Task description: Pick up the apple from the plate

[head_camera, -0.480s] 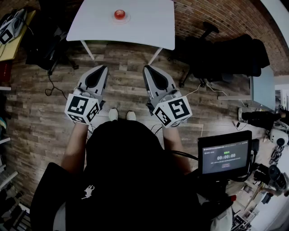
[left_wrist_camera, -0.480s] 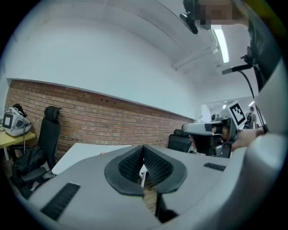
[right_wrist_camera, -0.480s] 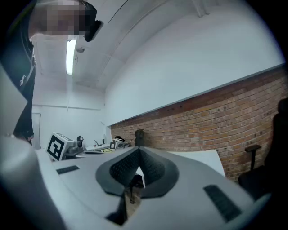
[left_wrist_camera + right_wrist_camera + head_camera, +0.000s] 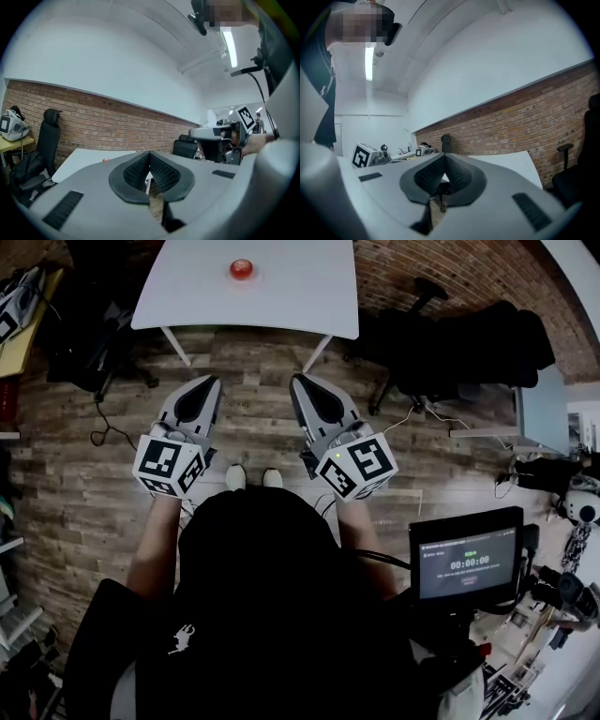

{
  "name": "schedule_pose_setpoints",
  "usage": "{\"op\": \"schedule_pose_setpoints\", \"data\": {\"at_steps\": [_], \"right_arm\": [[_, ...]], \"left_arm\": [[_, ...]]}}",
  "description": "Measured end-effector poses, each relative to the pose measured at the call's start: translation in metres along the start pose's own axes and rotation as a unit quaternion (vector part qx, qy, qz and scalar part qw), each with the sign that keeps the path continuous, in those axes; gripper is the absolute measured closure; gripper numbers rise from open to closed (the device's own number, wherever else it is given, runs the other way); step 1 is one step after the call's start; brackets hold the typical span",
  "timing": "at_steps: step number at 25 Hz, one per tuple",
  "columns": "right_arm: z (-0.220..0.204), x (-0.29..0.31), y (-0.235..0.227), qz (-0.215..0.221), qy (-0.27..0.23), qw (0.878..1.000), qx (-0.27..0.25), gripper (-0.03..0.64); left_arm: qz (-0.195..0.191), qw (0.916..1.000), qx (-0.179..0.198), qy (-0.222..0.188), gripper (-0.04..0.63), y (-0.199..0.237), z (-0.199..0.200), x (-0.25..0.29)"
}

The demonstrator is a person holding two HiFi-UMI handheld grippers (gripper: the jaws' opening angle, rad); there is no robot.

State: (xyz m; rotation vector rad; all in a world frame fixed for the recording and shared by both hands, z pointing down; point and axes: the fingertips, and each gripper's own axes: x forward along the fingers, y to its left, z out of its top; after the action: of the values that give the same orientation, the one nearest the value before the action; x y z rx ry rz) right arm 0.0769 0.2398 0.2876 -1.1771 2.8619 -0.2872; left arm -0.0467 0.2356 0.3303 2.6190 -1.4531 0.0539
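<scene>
At the left of centre in the head view, we hold the left gripper (image 4: 212, 381) low over the wooden floor (image 4: 84, 502). It sits about level and aims toward the top of the frame, which we judge to be a ready stance before any reach begins. In the left gripper view its ribbed pads (image 4: 164, 173) meet along the midline; the jaws are fully together with nothing between them. Beyond them we see the white table (image 4: 77, 161) and a small red speck that we take to be the apple. In the head view the apple (image 4: 242, 269) rests at the upper centre of the frame, on the far part of the table, well apart from both grippers. The plate beneath it is too small to make out clearly. Just right of centre, the right gripper (image 4: 298, 381) mirrors the left and aims the same way. Its own view shows the jaws drawn together and holding nothing, the dark shape at the gap being background. At the lower right a monitor (image 4: 466, 563) faces us.
</scene>
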Motion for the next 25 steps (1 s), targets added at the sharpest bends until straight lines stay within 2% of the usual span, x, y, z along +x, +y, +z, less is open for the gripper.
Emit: {"op": "schedule_pose_setpoints", "data": {"at_steps": [15, 25], "right_arm": [[0.006, 0.015, 0.004, -0.005, -0.006, 1.000, -0.011, 0.612], [0.006, 0.044, 0.011, -0.008, 0.000, 1.000, -0.015, 0.613]], "left_arm": [[-0.039, 0.9992, 0.009, 0.003, 0.589, 0.006, 0.002, 0.009], [-0.029, 0.9995, -0.008, -0.009, 0.589, 0.042, 0.005, 0.002]]}}
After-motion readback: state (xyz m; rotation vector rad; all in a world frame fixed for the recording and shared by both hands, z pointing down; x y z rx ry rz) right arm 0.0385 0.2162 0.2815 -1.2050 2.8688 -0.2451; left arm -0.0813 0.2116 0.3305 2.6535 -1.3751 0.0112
